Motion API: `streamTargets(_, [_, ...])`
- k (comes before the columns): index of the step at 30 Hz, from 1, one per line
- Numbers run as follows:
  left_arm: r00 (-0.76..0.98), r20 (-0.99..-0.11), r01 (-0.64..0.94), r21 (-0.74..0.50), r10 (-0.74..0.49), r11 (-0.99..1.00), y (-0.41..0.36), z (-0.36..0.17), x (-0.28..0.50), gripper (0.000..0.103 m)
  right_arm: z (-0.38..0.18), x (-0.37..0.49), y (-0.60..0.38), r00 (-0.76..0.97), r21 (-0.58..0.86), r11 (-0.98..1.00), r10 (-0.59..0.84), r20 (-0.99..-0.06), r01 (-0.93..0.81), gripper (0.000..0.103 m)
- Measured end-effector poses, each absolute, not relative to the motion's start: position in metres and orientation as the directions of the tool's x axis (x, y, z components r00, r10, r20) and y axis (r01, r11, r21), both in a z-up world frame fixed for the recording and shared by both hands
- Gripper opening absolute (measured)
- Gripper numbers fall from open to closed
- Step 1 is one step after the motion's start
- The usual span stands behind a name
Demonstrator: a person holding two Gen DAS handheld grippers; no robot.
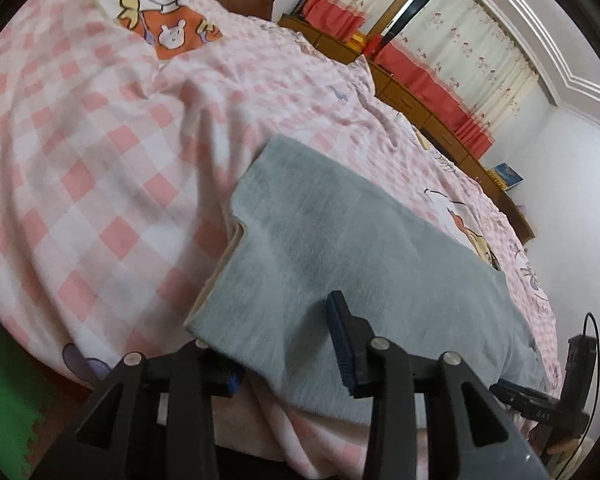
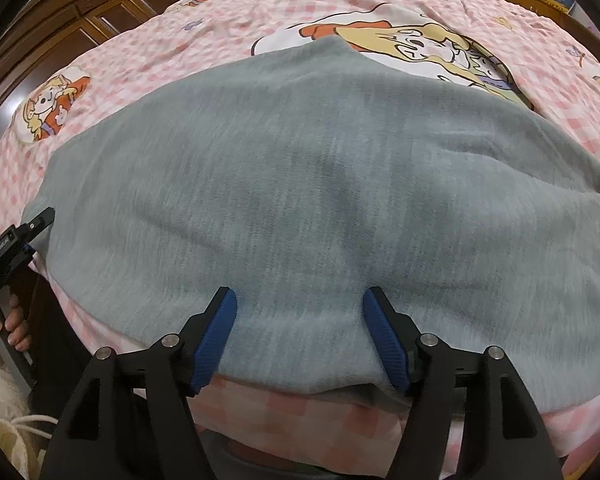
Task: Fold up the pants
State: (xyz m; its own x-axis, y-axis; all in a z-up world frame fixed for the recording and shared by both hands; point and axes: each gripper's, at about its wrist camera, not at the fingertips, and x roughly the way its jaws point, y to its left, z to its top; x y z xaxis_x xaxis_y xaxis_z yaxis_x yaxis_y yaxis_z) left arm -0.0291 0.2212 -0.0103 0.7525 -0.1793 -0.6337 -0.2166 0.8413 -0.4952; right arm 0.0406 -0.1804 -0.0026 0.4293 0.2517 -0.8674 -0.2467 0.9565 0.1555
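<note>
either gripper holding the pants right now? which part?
Right gripper: open, straddling the near edge of the grey pants, nothing pinched. Left gripper: at their corner, grip unclear.

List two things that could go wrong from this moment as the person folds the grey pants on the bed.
1. The right claw is open, its blue pads straddling the near edge of the grey fleece pants; closing here might also pinch the pink checked cotton bedsheet underneath.
2. The left claw sits at the pants' corner with one pad hidden beneath the fabric, so a thin grip may slip and skew the fold.
</note>
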Motion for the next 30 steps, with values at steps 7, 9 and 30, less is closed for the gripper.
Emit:
streamTargets(7, [0.765,-0.624,-0.257,-0.524,-0.161,0.812,0.22,-0.011,-0.022,0.041,-0.004,0.04,-0.179,0.431,0.144,0.956,0.246,-0.868,-0.254,0.07])
streamTargets(9, [0.763,-0.626,-0.25,-0.516,-0.161,0.819,0.219,-0.011,-0.022,0.041,-0.003,0.04,-0.178,0.429,0.137,0.958,0.237,-0.872,-0.251,0.07])
streamTargets(30, [0.774,-0.61,-0.244,-0.536,-0.17,0.808,0.218,-0.01,-0.027,0.04,-0.004,0.043,-0.17,0.429,0.112,0.968,0.201,-0.881,-0.225,0.071])
